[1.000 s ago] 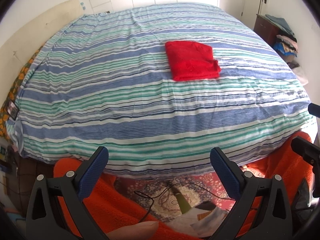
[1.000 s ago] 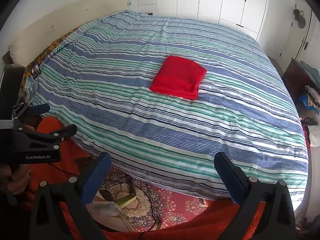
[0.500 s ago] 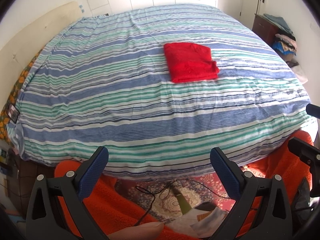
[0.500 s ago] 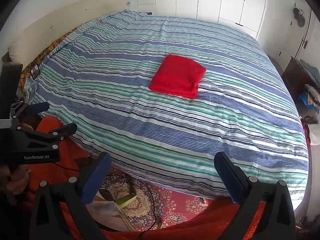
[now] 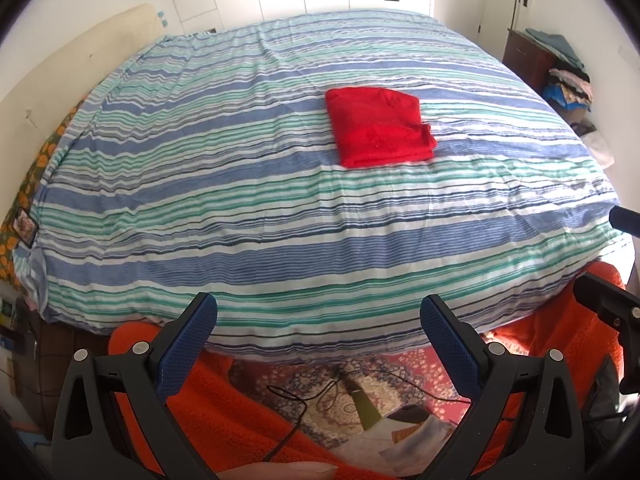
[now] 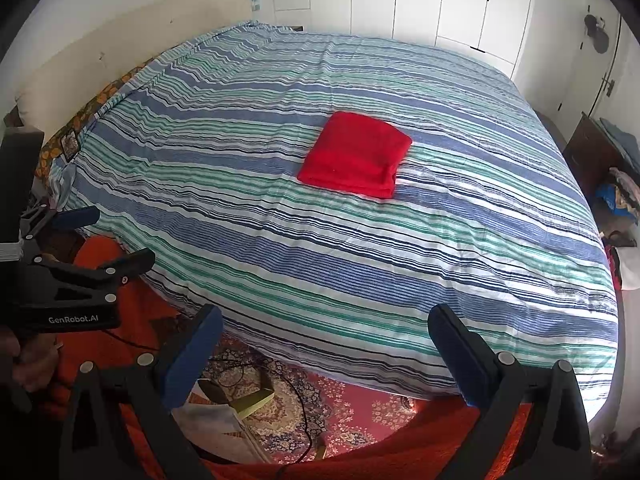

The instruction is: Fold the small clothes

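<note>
Since 1 second ago we are barely drifting; the folded red knit garment [image 5: 380,126] is lying unmoved on the striped bedspread [image 5: 240,200]. Our left gripper [image 5: 318,334] and right gripper [image 6: 326,344] are gaping wide, holding nothing. The fold is looking done, so next we are likely needing another piece.

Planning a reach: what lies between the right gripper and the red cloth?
Only bare striped bedcover between the open right gripper and the folded red cloth, seen in the right wrist view.
</note>
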The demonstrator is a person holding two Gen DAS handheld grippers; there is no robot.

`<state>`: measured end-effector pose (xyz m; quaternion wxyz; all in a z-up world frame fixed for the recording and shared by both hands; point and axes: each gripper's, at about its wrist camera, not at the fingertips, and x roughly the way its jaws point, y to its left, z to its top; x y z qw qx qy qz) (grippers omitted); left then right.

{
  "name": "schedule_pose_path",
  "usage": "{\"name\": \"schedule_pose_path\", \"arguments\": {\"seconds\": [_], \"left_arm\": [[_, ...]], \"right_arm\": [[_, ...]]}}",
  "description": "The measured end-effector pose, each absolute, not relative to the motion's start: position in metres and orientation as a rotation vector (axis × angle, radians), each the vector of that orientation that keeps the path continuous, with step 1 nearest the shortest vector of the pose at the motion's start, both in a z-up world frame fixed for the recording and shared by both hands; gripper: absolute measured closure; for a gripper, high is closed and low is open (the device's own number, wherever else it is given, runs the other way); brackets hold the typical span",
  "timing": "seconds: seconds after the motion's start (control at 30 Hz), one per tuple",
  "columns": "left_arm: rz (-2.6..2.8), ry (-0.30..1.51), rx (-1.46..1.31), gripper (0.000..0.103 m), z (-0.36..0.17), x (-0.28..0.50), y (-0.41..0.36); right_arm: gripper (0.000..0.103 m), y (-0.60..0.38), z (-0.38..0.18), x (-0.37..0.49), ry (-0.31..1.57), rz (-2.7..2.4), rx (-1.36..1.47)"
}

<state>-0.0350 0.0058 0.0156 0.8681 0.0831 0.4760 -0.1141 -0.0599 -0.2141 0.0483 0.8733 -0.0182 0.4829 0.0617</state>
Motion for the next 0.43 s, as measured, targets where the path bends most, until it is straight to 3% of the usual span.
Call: {"name": "schedule_pose_path", "arguments": {"seconds": [0.43], "left_arm": [[-0.249,0.991,0.155,0.001,0.0188,-0.0351,0.0060]], "right_arm": [[0.001,-0.2124,0.0484,-0.0571,1.010,0.126,-0.026]]}}
